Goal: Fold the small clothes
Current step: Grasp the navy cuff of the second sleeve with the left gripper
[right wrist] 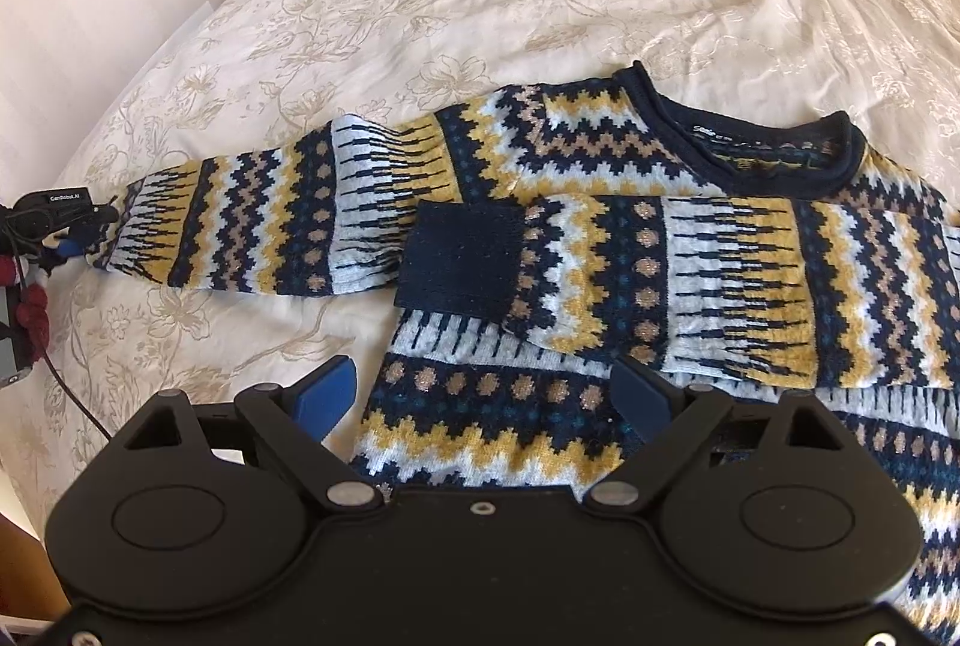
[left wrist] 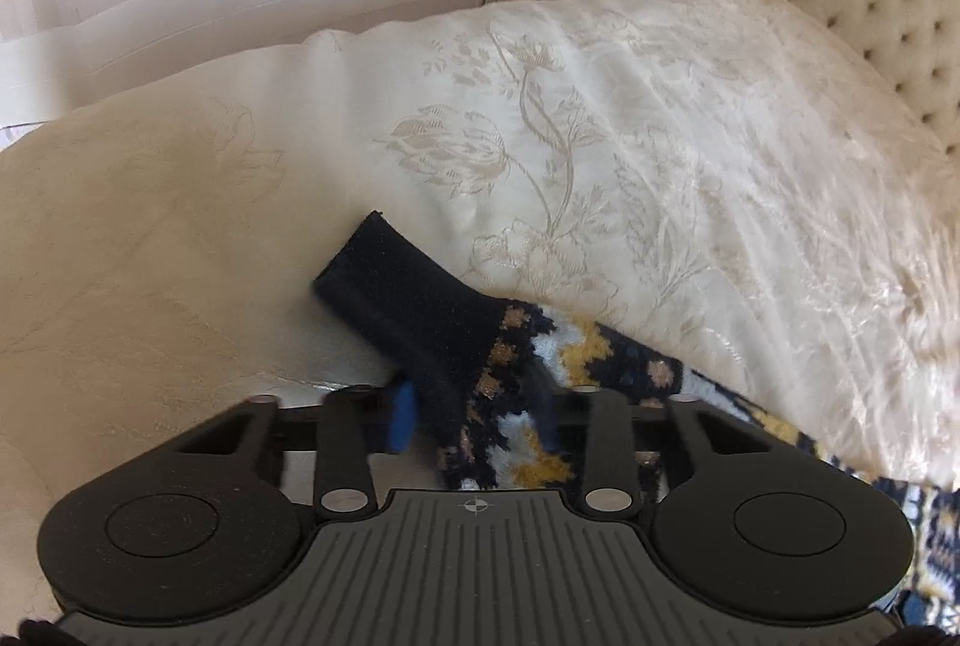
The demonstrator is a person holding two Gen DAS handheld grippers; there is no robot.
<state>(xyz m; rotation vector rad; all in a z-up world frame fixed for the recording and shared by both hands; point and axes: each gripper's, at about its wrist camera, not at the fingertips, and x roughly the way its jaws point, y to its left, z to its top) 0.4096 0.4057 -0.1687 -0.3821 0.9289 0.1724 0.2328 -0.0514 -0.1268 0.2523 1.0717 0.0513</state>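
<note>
Both grippers mine | left gripper (left wrist: 474, 406) clamped sleeve (right wrist: 240, 220) near cuff (left wrist: 390, 274); sleeve ran lengthwise toward sweater (right wrist: 600, 406) | right gripper (right wrist: 486, 400) apart, over hem

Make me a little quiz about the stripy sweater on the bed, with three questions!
1. True or false: the right tongs stand open over the sweater.
2. Which part of the sweater do the left tongs pinch? A) the collar B) the sleeve C) the bottom hem
3. What colour is the cuff that lies folded across the sweater's front?

Key: 1 true; 2 B; 3 navy blue.
</note>
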